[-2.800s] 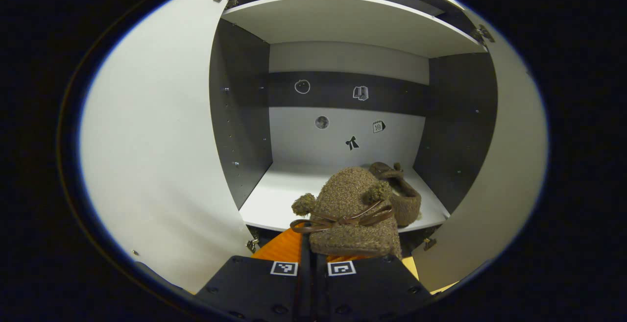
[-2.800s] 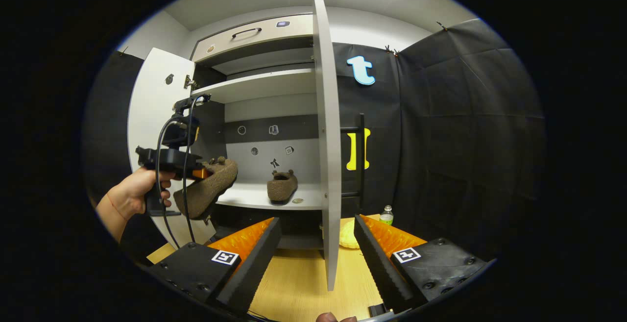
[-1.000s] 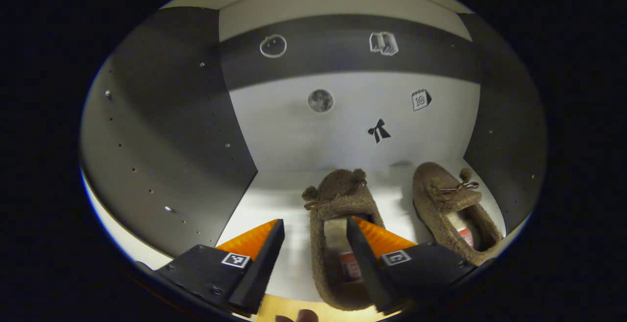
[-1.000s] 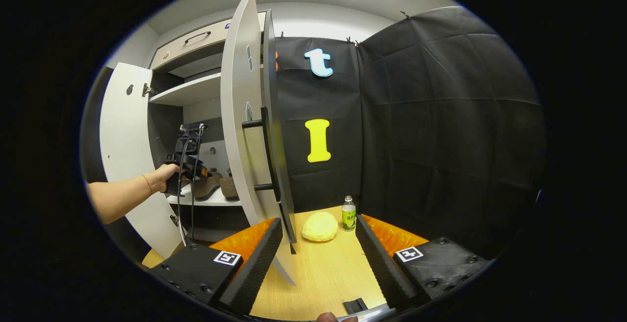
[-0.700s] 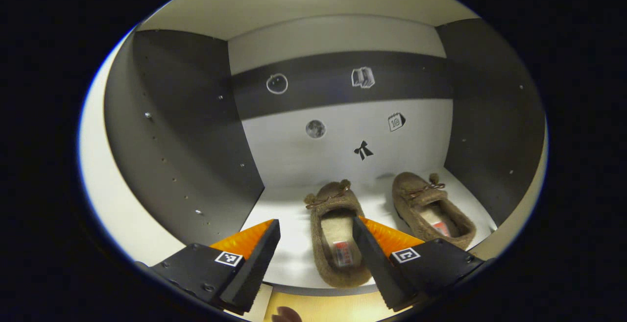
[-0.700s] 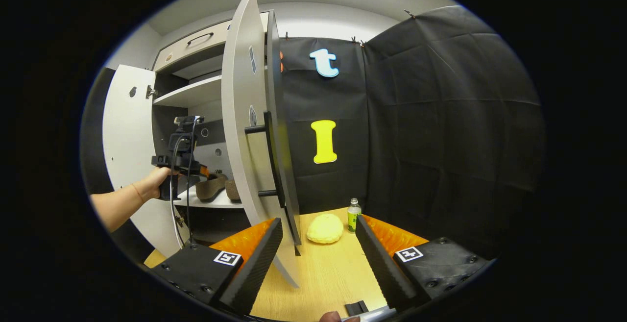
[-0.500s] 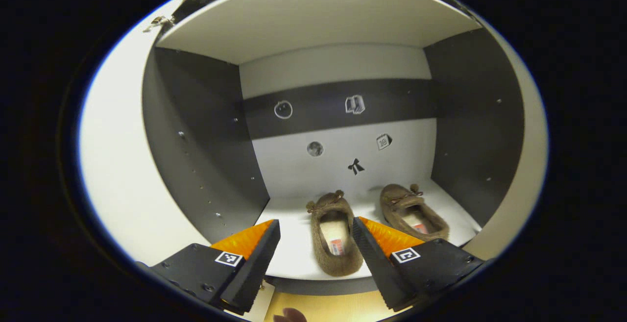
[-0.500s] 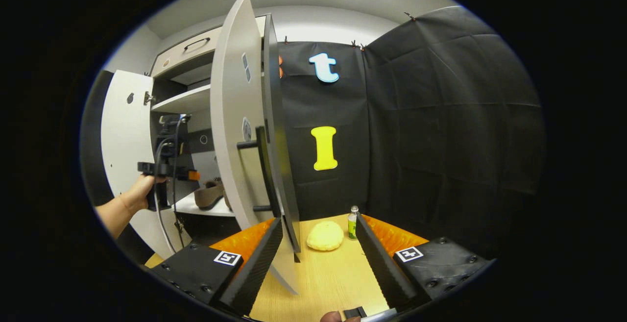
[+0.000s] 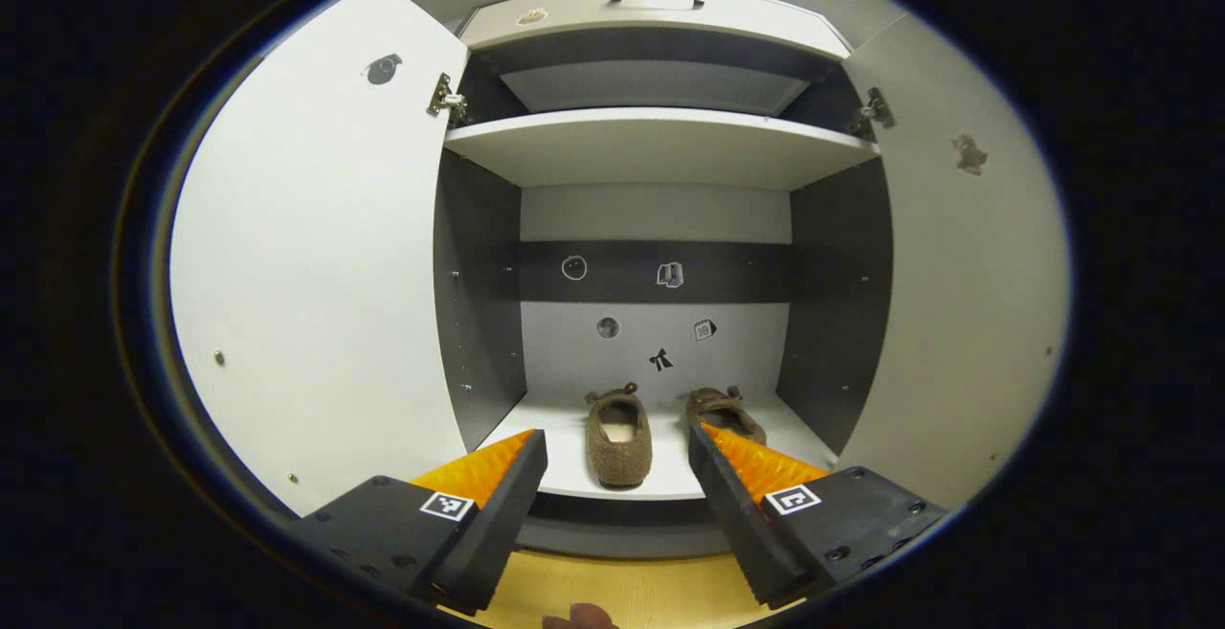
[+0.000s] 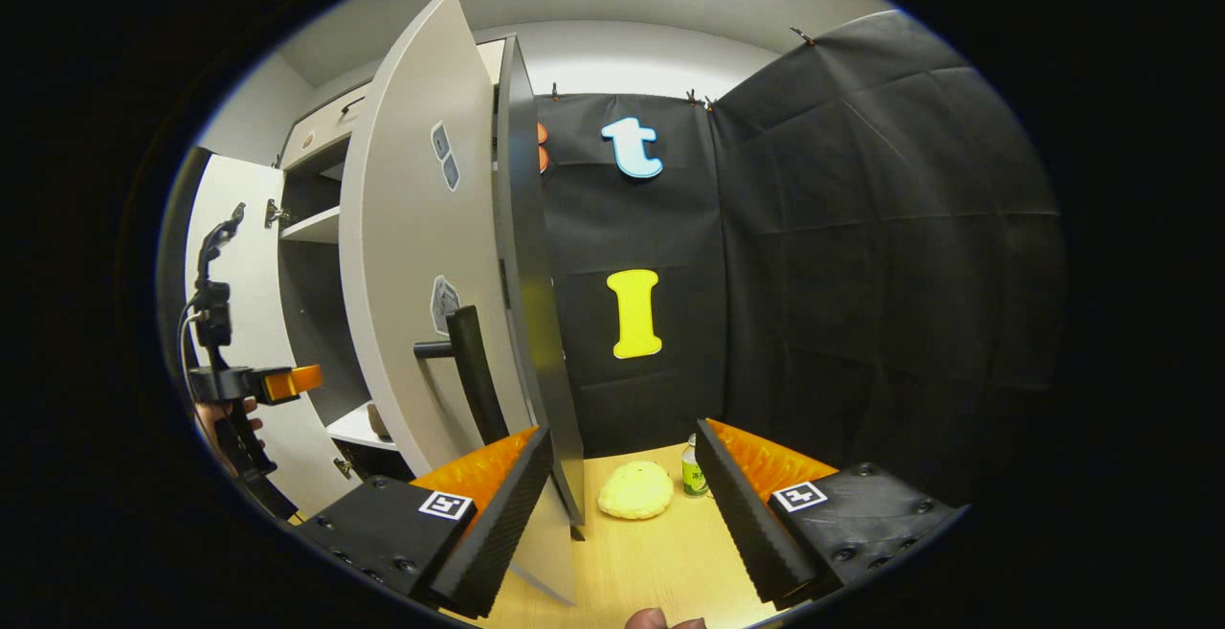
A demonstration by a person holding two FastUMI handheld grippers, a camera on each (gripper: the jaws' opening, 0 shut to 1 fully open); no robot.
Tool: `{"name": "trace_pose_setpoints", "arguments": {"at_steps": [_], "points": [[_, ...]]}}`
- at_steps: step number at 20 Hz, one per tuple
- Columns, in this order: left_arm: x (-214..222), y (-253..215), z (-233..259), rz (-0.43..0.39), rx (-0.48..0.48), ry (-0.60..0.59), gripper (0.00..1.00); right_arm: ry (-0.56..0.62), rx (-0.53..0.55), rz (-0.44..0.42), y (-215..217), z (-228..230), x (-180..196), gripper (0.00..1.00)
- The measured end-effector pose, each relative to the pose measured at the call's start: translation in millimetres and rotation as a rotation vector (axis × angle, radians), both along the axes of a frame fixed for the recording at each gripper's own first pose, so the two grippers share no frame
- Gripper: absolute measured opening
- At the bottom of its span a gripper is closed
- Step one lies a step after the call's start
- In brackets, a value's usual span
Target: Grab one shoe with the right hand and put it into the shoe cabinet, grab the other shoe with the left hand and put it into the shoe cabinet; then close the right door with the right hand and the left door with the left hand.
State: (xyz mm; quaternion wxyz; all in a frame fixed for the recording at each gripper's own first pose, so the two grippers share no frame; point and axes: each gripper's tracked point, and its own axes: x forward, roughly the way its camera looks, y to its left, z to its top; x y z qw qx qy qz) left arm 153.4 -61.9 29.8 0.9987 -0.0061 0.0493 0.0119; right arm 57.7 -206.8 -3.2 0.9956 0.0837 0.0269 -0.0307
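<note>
Two brown fuzzy shoes stand side by side on the cabinet's lower shelf (image 9: 565, 461), one shoe (image 9: 618, 433) at the middle, the other shoe (image 9: 724, 407) to its right. My left gripper (image 9: 614, 439) is open and empty, held back in front of the cabinet. The left door (image 9: 316, 275) and right door (image 9: 957, 303) both stand open. In the right gripper view my right gripper (image 10: 622, 433) is open and empty at the outer face of the right door (image 10: 412, 256), with the black handle (image 10: 474, 370) just above its left finger. The left gripper (image 10: 258, 385) shows far left.
An upper shelf (image 9: 660, 136) and a drawer (image 9: 656, 11) sit above the shoes. On the wooden table (image 10: 651, 552) beside the cabinet lie a yellow lump (image 10: 634, 490) and a small green bottle (image 10: 691, 478). Black cloth walls close the right side.
The left gripper set its shoe on the shelf, opened and drew back out of the cabinet. The right gripper swung round to the right door's outer face, close to the handle.
</note>
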Motion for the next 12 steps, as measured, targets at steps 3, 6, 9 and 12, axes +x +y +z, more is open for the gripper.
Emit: {"name": "trace_pose_setpoints", "arguments": {"at_steps": [3, 6, 9, 12], "points": [[-36, -1, 3, -0.026, 0.015, -0.036, 0.95, -0.013, 0.004, 0.017, 9, 5, 4, 0.98], [-62, 0, -6, -0.057, -0.013, -0.024, 0.96, -0.028, -0.019, 0.01, 12, 8, 4, 0.98], [-81, 6, -8, -0.089, -0.003, -0.044, 0.96, -0.039, -0.043, 0.0, 15, 9, 2, 0.98], [-95, 17, -14, -0.1, 0.008, -0.04, 0.96, -0.04, -0.063, -0.017, 19, 10, -2, 0.98]]}}
